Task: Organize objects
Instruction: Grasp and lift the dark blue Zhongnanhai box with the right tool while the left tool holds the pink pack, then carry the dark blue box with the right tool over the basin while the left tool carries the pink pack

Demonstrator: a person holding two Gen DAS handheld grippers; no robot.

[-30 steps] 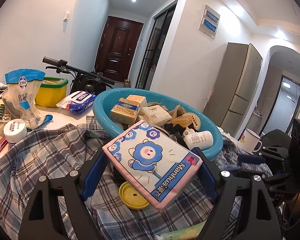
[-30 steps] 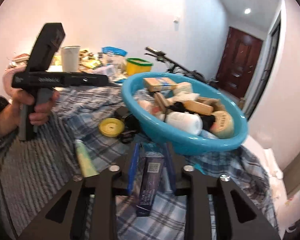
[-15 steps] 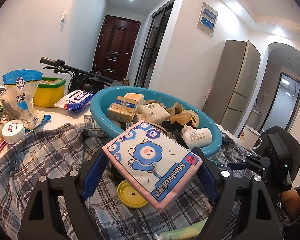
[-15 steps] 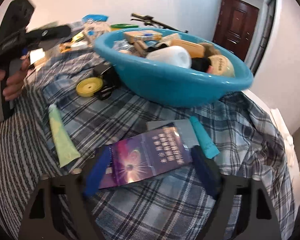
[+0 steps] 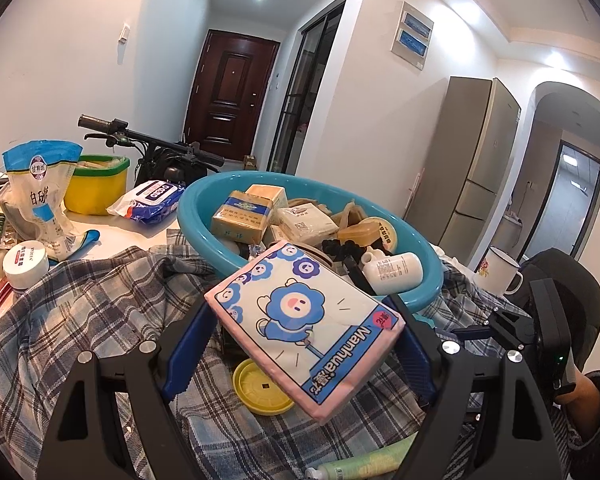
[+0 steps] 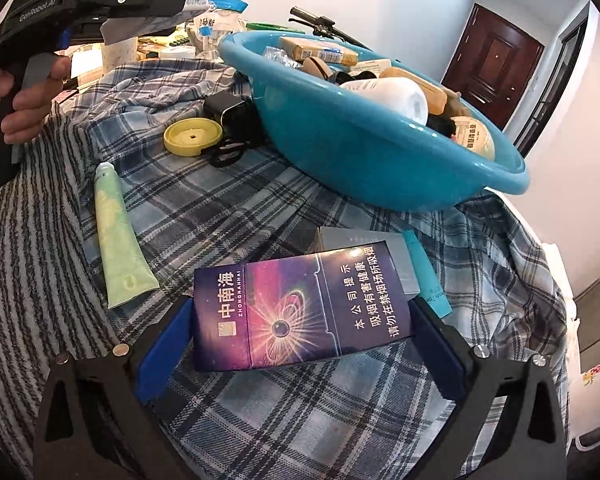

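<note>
My left gripper (image 5: pixel 300 316) is shut on a pink tissue pack (image 5: pixel 312 332) with a blue flower cartoon, held tilted just in front of the blue basin (image 5: pixel 196 208). The basin is full of boxes, soap and a white bottle. In the right wrist view a purple cigarette box (image 6: pixel 300 304) lies flat on the plaid cloth (image 6: pixel 260 400), partly over a grey box (image 6: pixel 364 244). My right gripper (image 6: pixel 302 314) straddles the purple box; its jaws are opening and the pads stand off its ends. The basin (image 6: pixel 360 160) sits beyond it.
A green tube (image 6: pixel 116 240), a yellow lid (image 6: pixel 192 136), a black charger (image 6: pixel 232 116) and a teal tube (image 6: pixel 424 272) lie on the cloth. A sugar bag (image 5: pixel 36 196), yellow tub (image 5: pixel 96 188), wipes pack (image 5: pixel 152 196) and white jar (image 5: pixel 24 260) stand at left; a mug (image 5: pixel 496 276) at right.
My right gripper has dropped and tilted down toward the cloth, and its jaws have spread. The purple box, gripped edge-on before, now lies flat. The left gripper has not moved.
</note>
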